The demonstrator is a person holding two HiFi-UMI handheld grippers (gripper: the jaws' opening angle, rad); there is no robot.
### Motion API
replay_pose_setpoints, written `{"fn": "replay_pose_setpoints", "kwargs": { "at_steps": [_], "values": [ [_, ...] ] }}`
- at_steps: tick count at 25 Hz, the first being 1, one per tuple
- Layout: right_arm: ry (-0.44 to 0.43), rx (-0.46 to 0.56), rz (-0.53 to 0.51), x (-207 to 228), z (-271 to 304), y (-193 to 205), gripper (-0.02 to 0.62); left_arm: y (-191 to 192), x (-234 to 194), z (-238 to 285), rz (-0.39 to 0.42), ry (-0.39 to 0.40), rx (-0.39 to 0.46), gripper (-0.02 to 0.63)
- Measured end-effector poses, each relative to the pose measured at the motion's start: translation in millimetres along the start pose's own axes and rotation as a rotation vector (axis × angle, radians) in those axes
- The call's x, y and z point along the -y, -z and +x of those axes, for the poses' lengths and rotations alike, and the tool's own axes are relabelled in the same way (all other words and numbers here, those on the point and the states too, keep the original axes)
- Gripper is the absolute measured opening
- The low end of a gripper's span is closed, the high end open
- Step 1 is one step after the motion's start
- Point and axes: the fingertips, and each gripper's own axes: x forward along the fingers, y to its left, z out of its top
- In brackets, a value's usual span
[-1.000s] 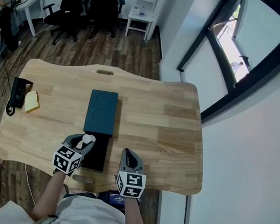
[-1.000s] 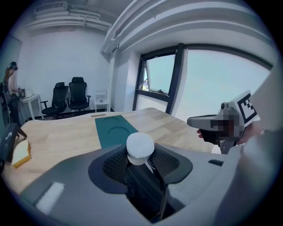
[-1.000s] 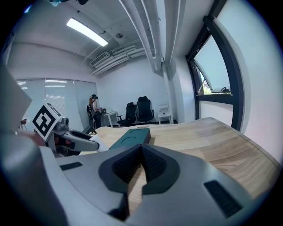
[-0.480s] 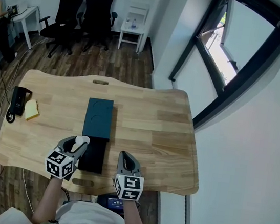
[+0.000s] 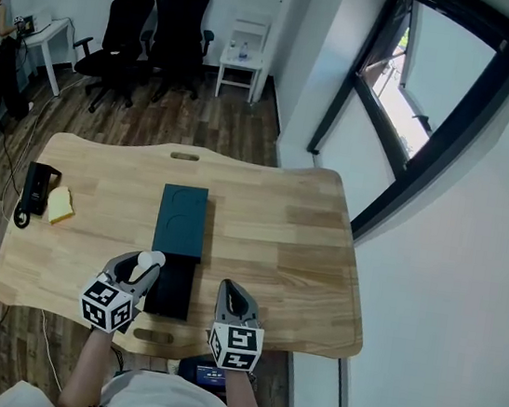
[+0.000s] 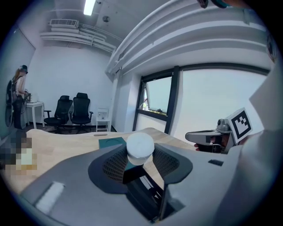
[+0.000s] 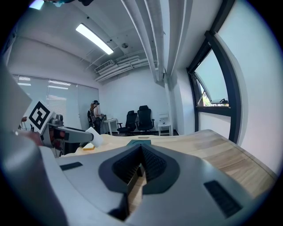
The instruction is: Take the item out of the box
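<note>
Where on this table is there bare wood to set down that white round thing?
The widest bare wood lies right of the teal box, out to the right edge of the table. A narrower strip runs between box and yellow pad. The near edge is crowded: black tray, left gripper holding the white piece, right gripper.

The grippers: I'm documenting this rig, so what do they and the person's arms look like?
The left gripper and right gripper are grey, tapered two-jaw shells with dark ribbed pads. Each carries a white cube printed with black square markers. The person's top is white, the forearms unsleeved.
</note>
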Motion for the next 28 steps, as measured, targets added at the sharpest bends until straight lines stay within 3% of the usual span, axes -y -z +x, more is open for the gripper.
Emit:
{"fn": "replay_pose_setpoints", "kwargs": {
  "at_steps": [17,28],
  "values": [
    [0.009,-0.010,-0.003,3,2,2,0.006,-18,0,-8,0.007,0.019,0.097,0.181],
    [0.011,-0.014,0.007,10,-2,4,0.006,-17,4,-2,0.002,0.021,0.089,0.181]
  ]
}}
